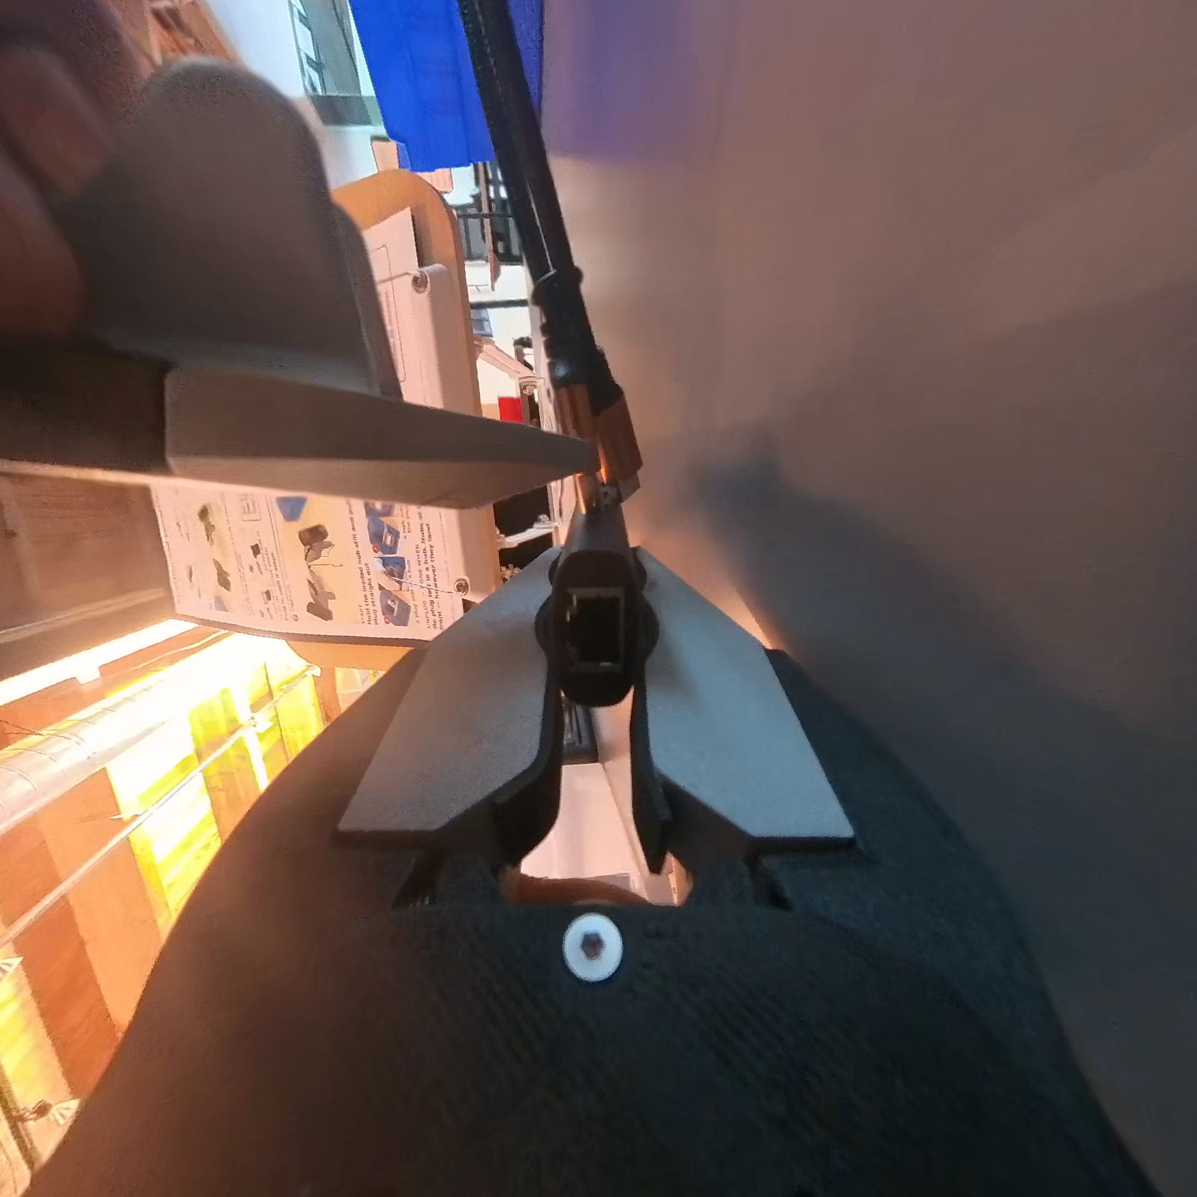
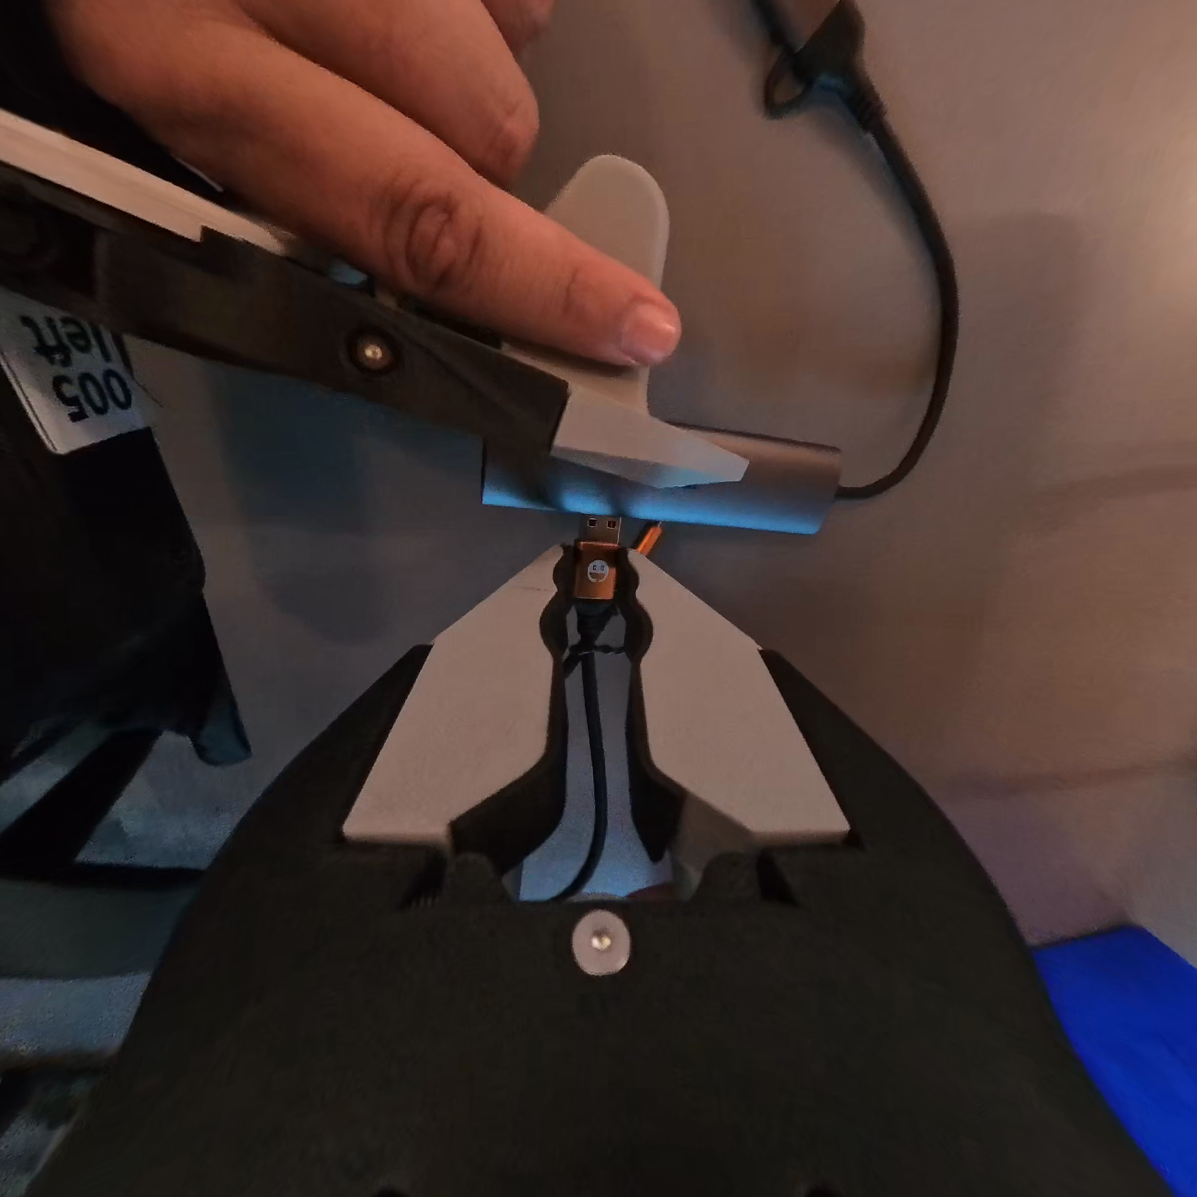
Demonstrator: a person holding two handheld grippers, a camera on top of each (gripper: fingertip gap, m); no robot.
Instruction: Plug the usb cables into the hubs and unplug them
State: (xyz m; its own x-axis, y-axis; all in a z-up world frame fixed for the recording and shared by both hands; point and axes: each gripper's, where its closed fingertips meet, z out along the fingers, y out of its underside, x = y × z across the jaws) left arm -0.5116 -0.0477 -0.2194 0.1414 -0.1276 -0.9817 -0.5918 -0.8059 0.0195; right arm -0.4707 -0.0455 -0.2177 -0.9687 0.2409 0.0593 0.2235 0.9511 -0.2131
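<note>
Above the grey table point(image 2: 971, 324), the right gripper point(image 2: 597, 570) pinches an orange plug point(image 2: 596, 576) at the hub point(image 2: 745, 499), itself clamped by the left gripper point(image 1: 592, 622).

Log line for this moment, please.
left gripper: clamps hub | right gripper: holds orange USB plug at hub port | second plug alongside

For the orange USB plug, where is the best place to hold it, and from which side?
Grip the orange plug on its orange shell, behind the bare metal tip, coming from the cable end, as the right gripper does now. The shell has flat sides for the fingers, the tip stays free to enter the hub, and the cable trails back between the fingers. The left gripper holds the hub.
</note>
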